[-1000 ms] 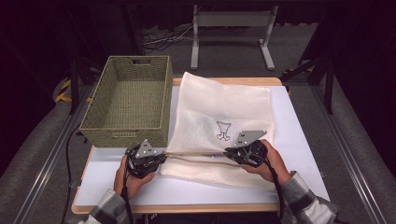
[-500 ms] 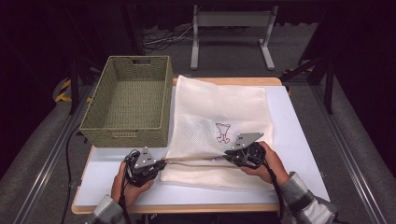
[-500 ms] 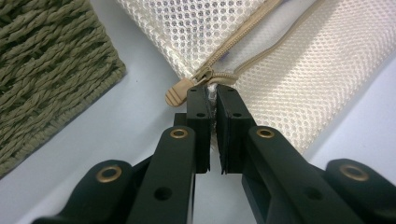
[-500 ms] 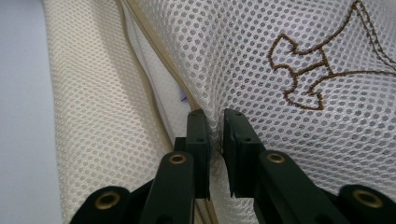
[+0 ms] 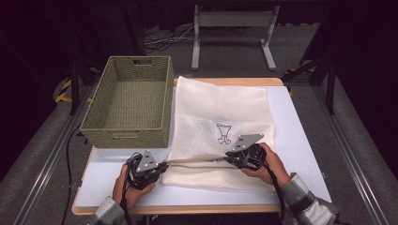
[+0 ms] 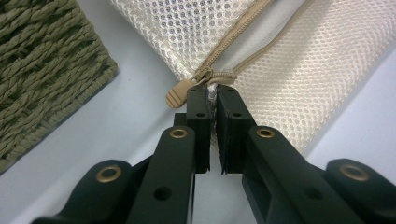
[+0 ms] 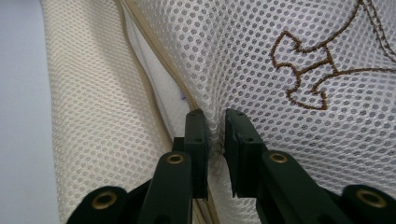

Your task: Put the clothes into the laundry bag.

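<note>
On the white table [image 5: 300, 122], both grippers' fingers pinch a cream mesh bag [image 5: 220, 108] bearing a brown embroidered emblem [image 7: 322, 65], no readable writing.

No readable text or labels anywhere.

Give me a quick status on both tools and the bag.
Left tool shut on mesh bag beside zipper pull. Right tool shut on mesh. Zipper partly open. Nothing in the way.
</note>
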